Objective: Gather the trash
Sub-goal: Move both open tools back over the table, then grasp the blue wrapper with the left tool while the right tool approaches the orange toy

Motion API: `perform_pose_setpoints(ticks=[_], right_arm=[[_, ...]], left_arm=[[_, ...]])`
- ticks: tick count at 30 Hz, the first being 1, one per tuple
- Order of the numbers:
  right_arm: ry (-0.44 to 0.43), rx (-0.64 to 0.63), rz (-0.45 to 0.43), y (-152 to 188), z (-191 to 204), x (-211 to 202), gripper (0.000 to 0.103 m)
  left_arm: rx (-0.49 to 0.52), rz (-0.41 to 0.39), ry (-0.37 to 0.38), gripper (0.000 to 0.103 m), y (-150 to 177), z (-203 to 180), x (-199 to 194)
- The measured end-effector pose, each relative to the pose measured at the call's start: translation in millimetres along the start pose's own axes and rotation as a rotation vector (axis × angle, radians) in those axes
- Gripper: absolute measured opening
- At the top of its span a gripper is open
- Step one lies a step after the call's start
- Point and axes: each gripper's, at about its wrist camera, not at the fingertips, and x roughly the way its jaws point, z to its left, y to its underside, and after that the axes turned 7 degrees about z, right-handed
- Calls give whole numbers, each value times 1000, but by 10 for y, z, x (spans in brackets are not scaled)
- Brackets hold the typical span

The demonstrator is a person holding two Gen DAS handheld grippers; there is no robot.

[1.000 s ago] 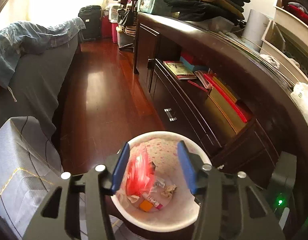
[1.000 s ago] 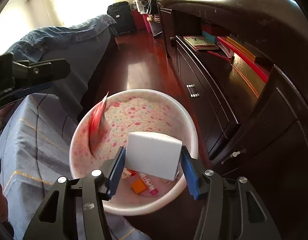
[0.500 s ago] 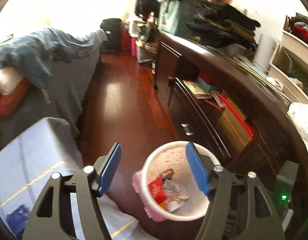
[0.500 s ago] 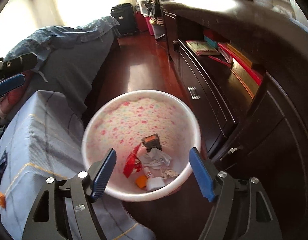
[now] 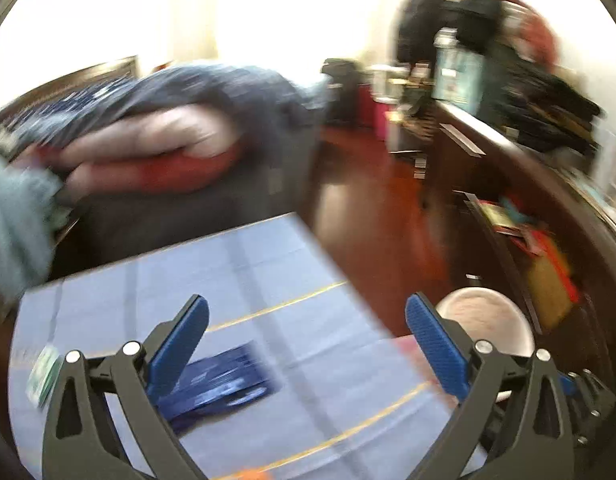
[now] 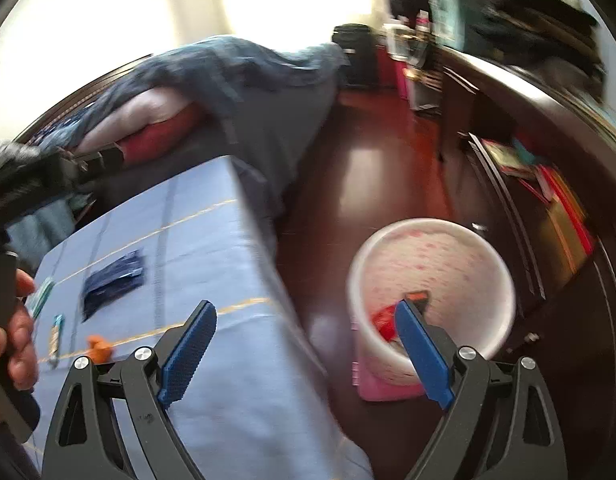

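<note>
Over the blue cloth-covered desk (image 5: pixel 268 272), the left gripper (image 5: pixel 308 344) hangs with its jaws spread wide and nothing between them. A dark blue wrapper (image 5: pixel 220 384) lies on the cloth under the left finger, and a greenish packet (image 5: pixel 44 372) sits near the desk's left edge. On the wooden floor (image 6: pixel 371 184) just past the desk's right edge stands the white trash bin (image 6: pixel 503 280), with red trash (image 6: pixel 383 320) inside. The right gripper (image 6: pixel 304 356) is also wide open and empty, straddling the desk's right edge and the bin's rim. An orange scrap (image 6: pixel 98 348) and a thin teal wrapper (image 6: pixel 56 332) lie on the cloth. Both views are blurred.
</note>
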Motion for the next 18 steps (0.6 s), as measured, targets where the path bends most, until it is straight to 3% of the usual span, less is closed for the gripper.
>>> perform_pose_setpoints(ticks=[5,9,14,18], right_arm=[[-36,-74,5,12,375,15,90],[-42,-103,14,41,529,16,90],[-34,-115,14,64,587,-8,90],[-34,-126,32,55,608,55,90]], left_arm=[[-212,137,-13,99,204,572,259],[-301,228,-56,99,344,769,567],[-306,275,-120,99,435,859,747],[-185,266,-44,99,408,858,762]])
